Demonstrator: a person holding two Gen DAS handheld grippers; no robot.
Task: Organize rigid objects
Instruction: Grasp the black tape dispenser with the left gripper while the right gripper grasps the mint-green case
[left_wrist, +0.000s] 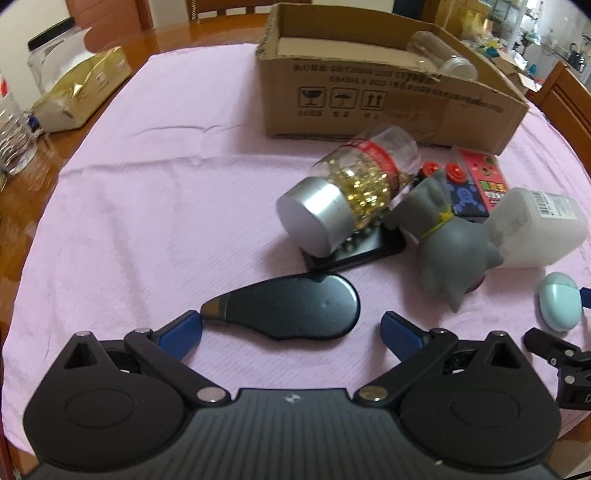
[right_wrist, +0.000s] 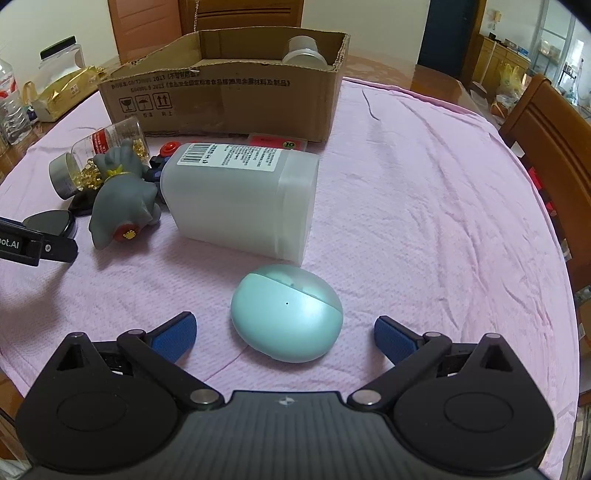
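Observation:
My left gripper (left_wrist: 291, 325) is open, its blue fingers on either side of a flat black teardrop-shaped object (left_wrist: 288, 308) lying on the pink cloth. My right gripper (right_wrist: 285, 334) is open around a mint-green oval case (right_wrist: 286, 323), also seen at the right edge as the oval case (left_wrist: 558, 305). Behind lie a jar of gold capsules (left_wrist: 351, 188) with a silver lid, a grey cat figure (left_wrist: 450, 240), a white plastic bottle (right_wrist: 240, 199) on its side, a pink card pack (left_wrist: 484, 177) and a black tray (left_wrist: 354, 254). An open cardboard box (left_wrist: 369, 107) holds a clear jar (right_wrist: 303, 50).
A gold foil bag (left_wrist: 81, 92), a black-lidded clear container (left_wrist: 51, 48) and glassware (left_wrist: 11, 136) stand on the wooden table at the left. Wooden chairs (right_wrist: 550, 133) stand at the right. The pink cloth (right_wrist: 424, 206) lies bare to the right of the white bottle.

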